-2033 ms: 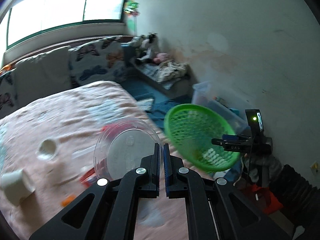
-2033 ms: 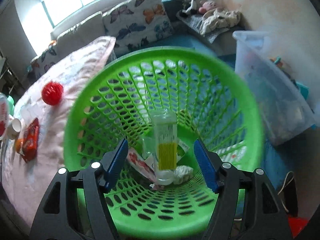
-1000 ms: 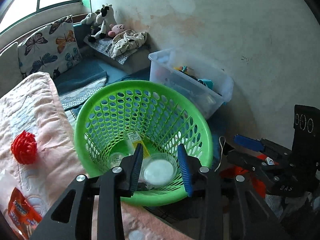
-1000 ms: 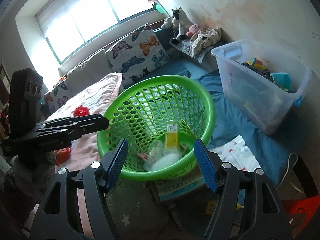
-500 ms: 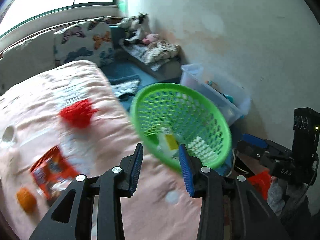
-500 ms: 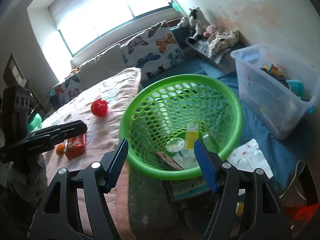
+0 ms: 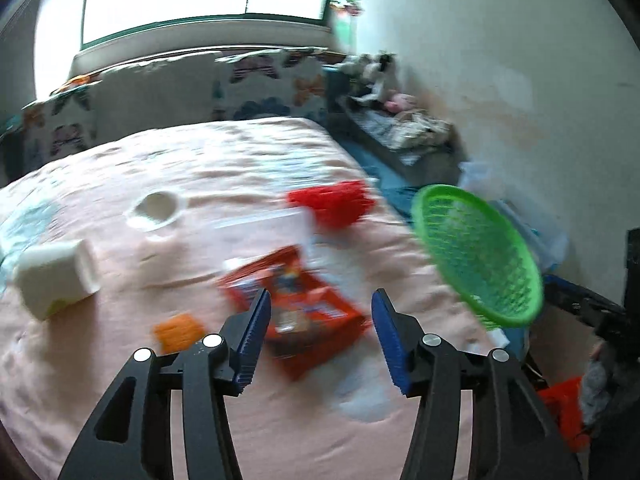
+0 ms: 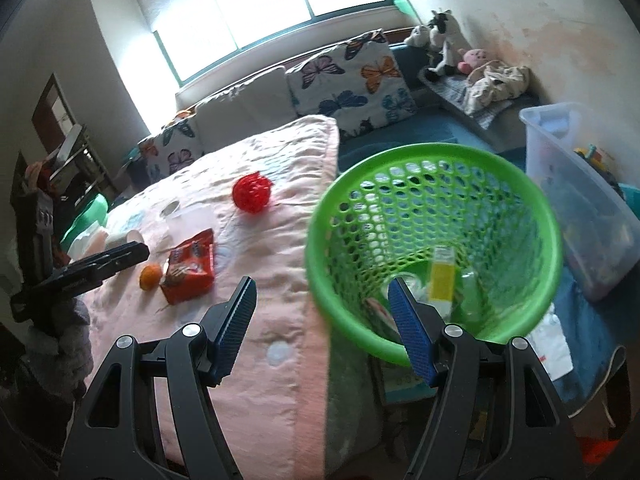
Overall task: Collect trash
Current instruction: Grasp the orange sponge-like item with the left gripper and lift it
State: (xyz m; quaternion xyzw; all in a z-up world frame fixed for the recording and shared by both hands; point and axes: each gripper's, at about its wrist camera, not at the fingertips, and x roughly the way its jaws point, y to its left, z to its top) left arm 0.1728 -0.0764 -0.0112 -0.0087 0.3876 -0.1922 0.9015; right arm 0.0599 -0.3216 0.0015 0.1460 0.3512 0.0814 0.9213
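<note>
On the pink bedspread [image 8: 276,292] lie, from the left, what looks like a white cup [image 7: 56,278] on its side (the view is blurred), an orange lump [image 8: 150,276], a red snack wrapper [image 8: 190,266] and a red mesh ball [image 8: 252,193]. The left gripper [image 7: 318,338] hangs over the wrapper, jaws opening and gripping nothing. The right gripper [image 8: 322,330] stands half open and empty beside the green basket [image 8: 520,208], which holds a yellow-labelled bottle [image 8: 440,276] and other trash.

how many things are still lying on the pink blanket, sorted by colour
Red: 2, the spiky red plastic ball and the red snack wrapper
Orange: 1, the small round orange fruit
White: 2, the two white paper cups
Clear: 1, the clear plastic container
Total: 6
</note>
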